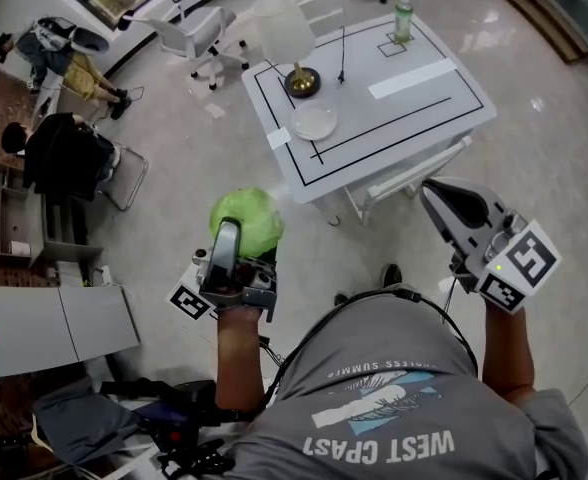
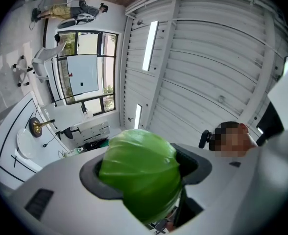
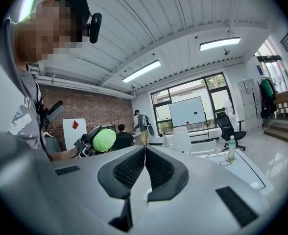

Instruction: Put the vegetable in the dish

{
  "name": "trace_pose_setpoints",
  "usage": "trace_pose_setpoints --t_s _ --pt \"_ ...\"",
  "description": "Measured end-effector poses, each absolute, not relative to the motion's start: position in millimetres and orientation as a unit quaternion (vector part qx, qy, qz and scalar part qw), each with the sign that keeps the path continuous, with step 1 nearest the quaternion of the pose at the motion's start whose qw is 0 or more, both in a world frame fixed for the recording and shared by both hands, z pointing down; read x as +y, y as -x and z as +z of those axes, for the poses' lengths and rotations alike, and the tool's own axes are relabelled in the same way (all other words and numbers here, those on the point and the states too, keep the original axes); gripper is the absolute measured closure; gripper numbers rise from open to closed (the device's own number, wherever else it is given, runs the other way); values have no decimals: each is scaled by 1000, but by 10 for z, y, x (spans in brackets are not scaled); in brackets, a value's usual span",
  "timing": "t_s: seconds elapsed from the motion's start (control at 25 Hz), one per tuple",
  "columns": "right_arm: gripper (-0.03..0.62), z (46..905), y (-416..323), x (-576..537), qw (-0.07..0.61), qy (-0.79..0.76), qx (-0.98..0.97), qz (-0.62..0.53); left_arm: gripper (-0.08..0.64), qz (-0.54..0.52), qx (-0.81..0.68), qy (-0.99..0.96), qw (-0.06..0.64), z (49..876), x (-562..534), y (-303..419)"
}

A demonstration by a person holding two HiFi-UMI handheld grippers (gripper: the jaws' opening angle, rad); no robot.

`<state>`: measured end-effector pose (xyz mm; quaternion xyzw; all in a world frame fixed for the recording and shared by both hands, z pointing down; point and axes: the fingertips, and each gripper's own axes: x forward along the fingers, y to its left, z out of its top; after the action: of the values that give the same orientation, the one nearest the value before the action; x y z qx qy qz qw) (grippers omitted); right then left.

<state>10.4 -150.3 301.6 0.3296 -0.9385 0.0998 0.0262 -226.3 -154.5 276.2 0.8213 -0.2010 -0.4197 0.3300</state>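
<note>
The carrying step is in hand: the left tool (image 1: pixel 236 248) is clamped on the green vegetable (image 1: pixel 247 218), held in the air well short of the worktop (image 1: pixel 419 103). The right tool (image 1: pixel 431 193) is closed on nothing (its pads meet). Next, the vegetable must be brought over the white dish (image 1: pixel 314 122), lowered in and released.

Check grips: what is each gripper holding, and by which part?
Left gripper holds the green cabbage, jaws clamped on its opposite sides near mid-body. Right gripper holds nothing; its jaws are together.
</note>
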Motion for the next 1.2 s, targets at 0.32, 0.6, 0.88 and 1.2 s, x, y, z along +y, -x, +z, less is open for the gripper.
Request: trace_pose_setpoints --t_s 0.32,0.6,0.88,1.2 --pt "585 2859 -209 -2042 38 -298 -950 80 259 -439 -204 -813 324 2757 -2019 1972" --pt "584 2903 -417 -2338 44 -290 -952 89 259 -441 -221 -810 317 2728 -2224 1882" --pt "585 3101 -242 -2746 52 -304 -945 106 259 -422 -208 -812 347 2972 -2631 1951" --pt "584 2959 195 -3076 38 -335 -937 94 259 -400 -161 -825 366 2882 -3246 2179"
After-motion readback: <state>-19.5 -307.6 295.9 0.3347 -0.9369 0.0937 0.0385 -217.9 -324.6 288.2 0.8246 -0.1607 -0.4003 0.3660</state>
